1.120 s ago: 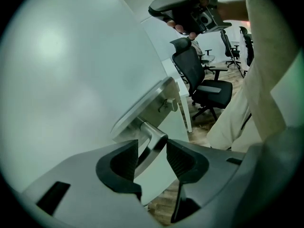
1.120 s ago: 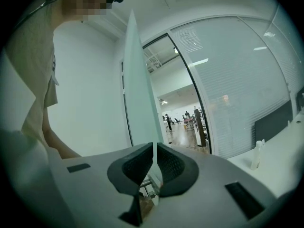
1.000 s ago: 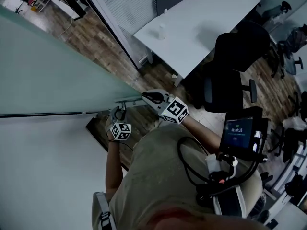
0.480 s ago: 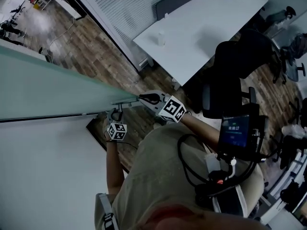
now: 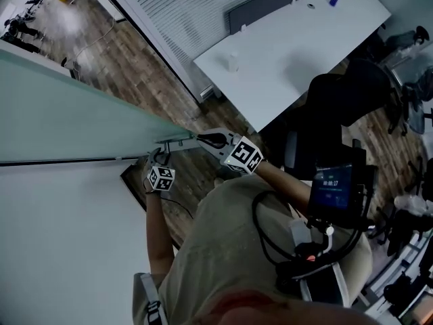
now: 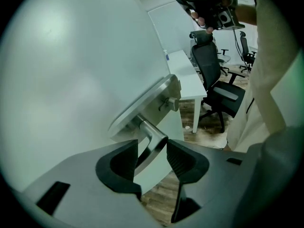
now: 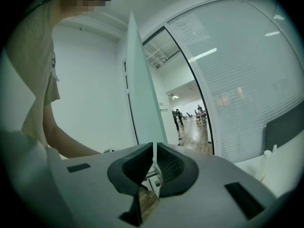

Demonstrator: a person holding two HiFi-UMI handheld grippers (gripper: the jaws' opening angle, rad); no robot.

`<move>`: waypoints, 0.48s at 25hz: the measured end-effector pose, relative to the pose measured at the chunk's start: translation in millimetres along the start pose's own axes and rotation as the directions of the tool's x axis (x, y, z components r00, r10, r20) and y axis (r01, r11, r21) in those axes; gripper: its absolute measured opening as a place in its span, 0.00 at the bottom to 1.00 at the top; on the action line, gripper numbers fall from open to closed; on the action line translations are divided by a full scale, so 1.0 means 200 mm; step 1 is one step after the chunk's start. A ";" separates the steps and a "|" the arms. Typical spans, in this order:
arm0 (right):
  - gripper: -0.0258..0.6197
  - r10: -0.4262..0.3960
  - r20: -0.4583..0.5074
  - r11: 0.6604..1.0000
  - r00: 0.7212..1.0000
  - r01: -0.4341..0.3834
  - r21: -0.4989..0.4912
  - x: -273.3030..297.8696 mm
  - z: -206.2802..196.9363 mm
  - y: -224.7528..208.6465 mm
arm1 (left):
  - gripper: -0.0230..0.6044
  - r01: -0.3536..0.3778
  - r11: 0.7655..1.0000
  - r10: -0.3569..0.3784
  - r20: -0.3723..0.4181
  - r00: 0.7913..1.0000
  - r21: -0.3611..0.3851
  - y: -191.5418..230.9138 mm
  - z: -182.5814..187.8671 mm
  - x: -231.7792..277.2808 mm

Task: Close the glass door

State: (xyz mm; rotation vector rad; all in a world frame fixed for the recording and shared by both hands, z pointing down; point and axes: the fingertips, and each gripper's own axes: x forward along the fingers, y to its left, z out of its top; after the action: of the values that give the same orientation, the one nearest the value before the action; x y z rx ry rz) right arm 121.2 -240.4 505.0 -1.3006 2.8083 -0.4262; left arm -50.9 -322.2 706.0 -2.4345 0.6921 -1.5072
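Wood-floored office, one glass door: left claw clamped on its one handle, right claw pinched on its edge.

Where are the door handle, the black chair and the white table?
door handle (image 6: 152, 139), left gripper view, on its metal lever.
black chair (image 5: 342, 100), head view, on its backrest.
white table (image 5: 291, 53), head view, on its bare top.
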 end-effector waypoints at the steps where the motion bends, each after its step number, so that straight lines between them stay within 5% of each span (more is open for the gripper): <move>1: 0.07 0.003 0.000 1.000 1.000 -0.003 -0.001 -0.01 0.00 -0.02 | 0.35 -0.007 1.000 0.007 0.000 1.000 -0.004 0.01 0.01 0.01; 12: 0.07 0.002 -0.004 0.999 1.000 -0.002 -0.036 -0.04 -0.04 -0.09 | 0.35 -0.071 0.995 0.072 0.012 0.997 -0.070 0.12 -0.02 0.14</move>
State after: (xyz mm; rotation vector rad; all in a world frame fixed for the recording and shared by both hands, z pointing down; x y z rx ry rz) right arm 138.9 -243.2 517.4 -1.3053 2.8333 -0.3799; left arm -50.0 -356.1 720.1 -2.4406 0.8331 -1.4606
